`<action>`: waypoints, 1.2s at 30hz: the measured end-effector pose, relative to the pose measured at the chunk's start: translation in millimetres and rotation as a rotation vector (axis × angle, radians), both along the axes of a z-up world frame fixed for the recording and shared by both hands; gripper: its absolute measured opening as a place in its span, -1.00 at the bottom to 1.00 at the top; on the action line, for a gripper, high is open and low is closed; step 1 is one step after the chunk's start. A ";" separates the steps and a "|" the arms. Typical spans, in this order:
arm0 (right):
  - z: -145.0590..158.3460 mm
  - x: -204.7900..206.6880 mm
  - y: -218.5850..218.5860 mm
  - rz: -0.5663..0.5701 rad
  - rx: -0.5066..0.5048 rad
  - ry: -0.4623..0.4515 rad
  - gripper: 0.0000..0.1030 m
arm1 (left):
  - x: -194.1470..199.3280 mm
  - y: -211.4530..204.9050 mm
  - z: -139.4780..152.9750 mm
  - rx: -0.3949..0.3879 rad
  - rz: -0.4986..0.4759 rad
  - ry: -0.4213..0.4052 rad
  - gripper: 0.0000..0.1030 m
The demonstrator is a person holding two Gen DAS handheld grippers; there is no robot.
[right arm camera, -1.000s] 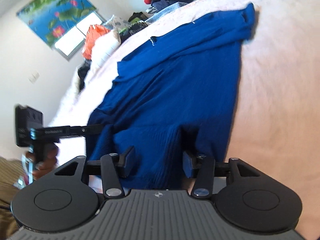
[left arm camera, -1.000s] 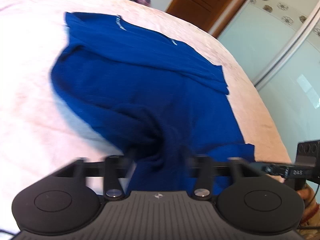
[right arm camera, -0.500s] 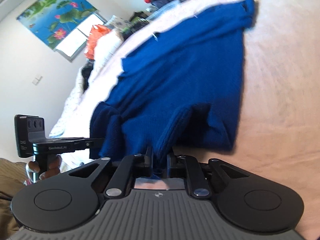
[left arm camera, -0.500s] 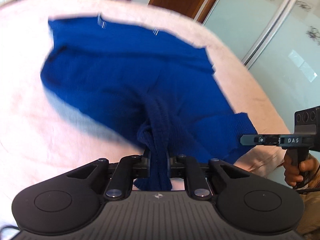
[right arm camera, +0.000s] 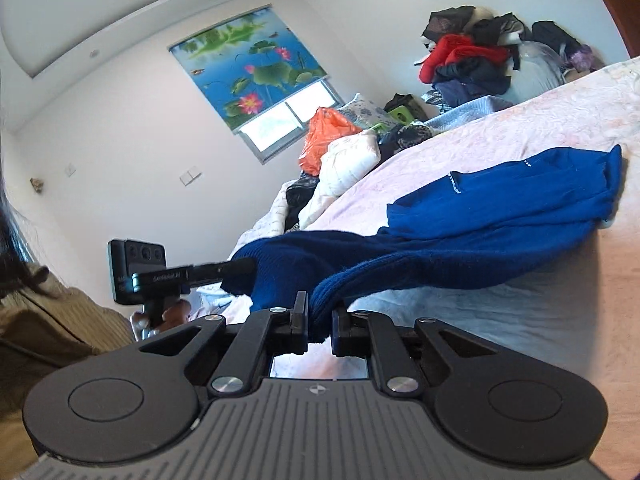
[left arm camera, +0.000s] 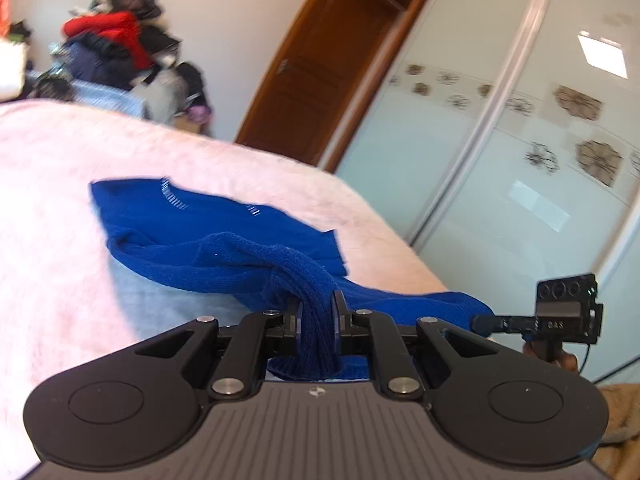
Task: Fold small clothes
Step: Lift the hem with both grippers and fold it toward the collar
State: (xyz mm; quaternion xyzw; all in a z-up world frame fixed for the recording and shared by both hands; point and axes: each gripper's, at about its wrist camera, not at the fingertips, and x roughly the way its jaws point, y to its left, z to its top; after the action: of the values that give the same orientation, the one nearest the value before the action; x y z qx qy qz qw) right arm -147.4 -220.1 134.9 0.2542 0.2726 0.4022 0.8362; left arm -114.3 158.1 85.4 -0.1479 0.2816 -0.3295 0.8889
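A blue knit sweater [left arm camera: 208, 240] lies on the pink bedspread [left arm camera: 60, 200], its near hem raised off the bed. My left gripper [left arm camera: 316, 312] is shut on a bunched fold of that hem. In the right wrist view the blue sweater [right arm camera: 500, 208] stretches from the bed toward me, and my right gripper [right arm camera: 320, 320] is shut on another bunch of the hem. Each view shows the other gripper: the right gripper [left arm camera: 560, 316] at the far right, the left gripper [right arm camera: 168, 276] at the left, held by a hand.
A pile of clothes [left arm camera: 116, 52] sits beyond the bed's far end, with a wooden door [left arm camera: 320, 64] and frosted wardrobe doors [left arm camera: 520, 140] to the right. Pillows and an orange bag [right arm camera: 328, 132] lie under a window [right arm camera: 280, 116]. A person's tan sleeve [right arm camera: 48, 320] is at the left.
Both grippers closed on the sweater's near hem and lifted it up off the bed. The views tilted upward, showing more of the room.
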 end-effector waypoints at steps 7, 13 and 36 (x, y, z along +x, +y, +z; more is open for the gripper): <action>-33.6 29.8 -7.5 -0.095 0.038 0.148 -0.71 | 25.4 -10.8 -13.8 0.010 0.060 0.082 -0.75; -33.9 59.6 -12.6 -0.142 0.069 0.128 -0.71 | 60.6 -23.0 -14.8 0.020 0.095 0.064 -0.75; -43.2 239.4 -12.4 -0.360 -0.019 0.082 -0.71 | 237.8 -62.4 -3.0 0.178 0.299 0.020 -0.75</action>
State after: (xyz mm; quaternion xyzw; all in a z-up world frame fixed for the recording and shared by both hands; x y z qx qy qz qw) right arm 91.9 -232.4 91.8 0.3072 0.2602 0.2326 0.8854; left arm 123.5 95.7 82.3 -0.1121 0.2933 -0.1660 0.9348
